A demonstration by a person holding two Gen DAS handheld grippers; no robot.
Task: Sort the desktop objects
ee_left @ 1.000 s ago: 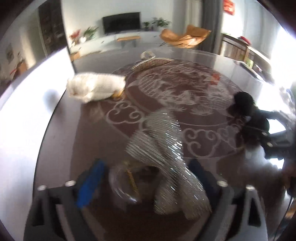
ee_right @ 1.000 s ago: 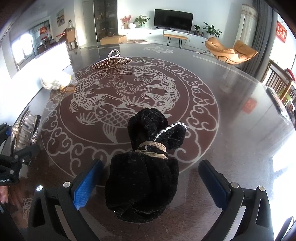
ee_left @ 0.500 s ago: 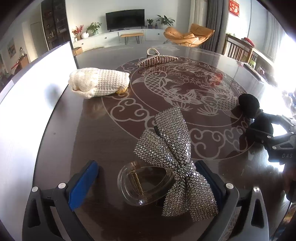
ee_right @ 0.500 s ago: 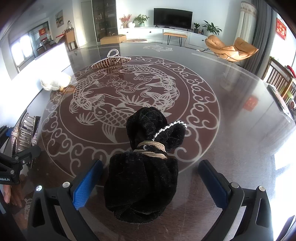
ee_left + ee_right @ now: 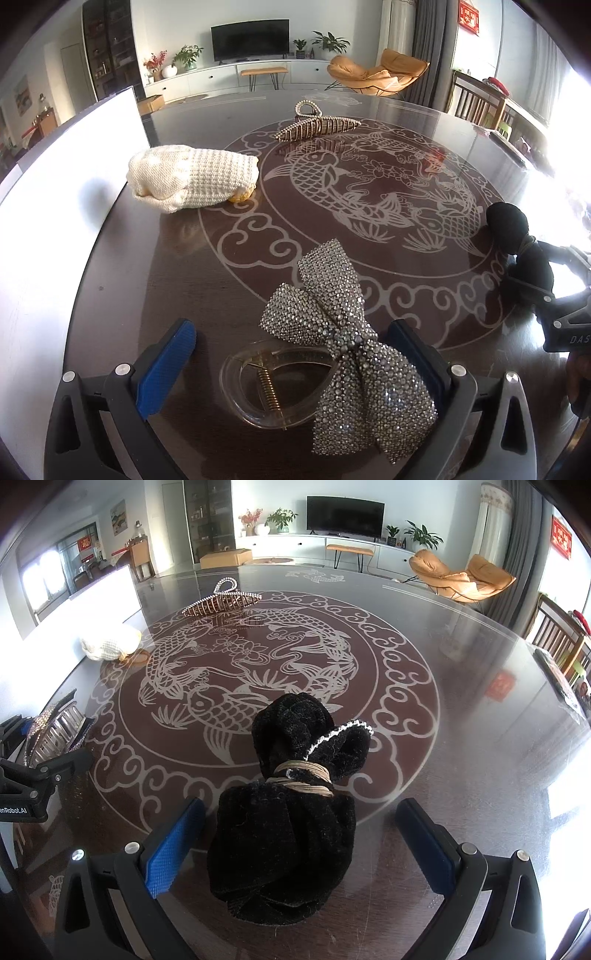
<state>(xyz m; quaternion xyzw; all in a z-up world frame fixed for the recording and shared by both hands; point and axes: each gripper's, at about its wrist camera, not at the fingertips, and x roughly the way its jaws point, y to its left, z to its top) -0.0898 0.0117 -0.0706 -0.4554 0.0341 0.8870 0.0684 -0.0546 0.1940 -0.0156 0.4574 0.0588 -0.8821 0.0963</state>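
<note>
A rhinestone bow hair clip (image 5: 343,332) with a clear claw lies on the dark table between the open fingers of my left gripper (image 5: 295,354). A black velvet bow clip (image 5: 291,805) lies between the open fingers of my right gripper (image 5: 306,834). Neither is gripped. The black bow also shows at the right in the left wrist view (image 5: 517,243), and the rhinestone clip shows at the left in the right wrist view (image 5: 51,731). A cream knitted piece (image 5: 192,177) and a gold pearl claw clip (image 5: 317,125) lie farther back.
The round dark table (image 5: 461,664) has a glass top with a fish pattern. A white board (image 5: 55,192) stands along its left edge. Wooden chairs (image 5: 557,635) stand at the right. The cream piece (image 5: 110,644) and claw clip (image 5: 221,602) show in the right wrist view.
The left gripper has settled and moved forward around the rhinestone clip; its view went from blurred to steady. The right gripper has barely moved.
</note>
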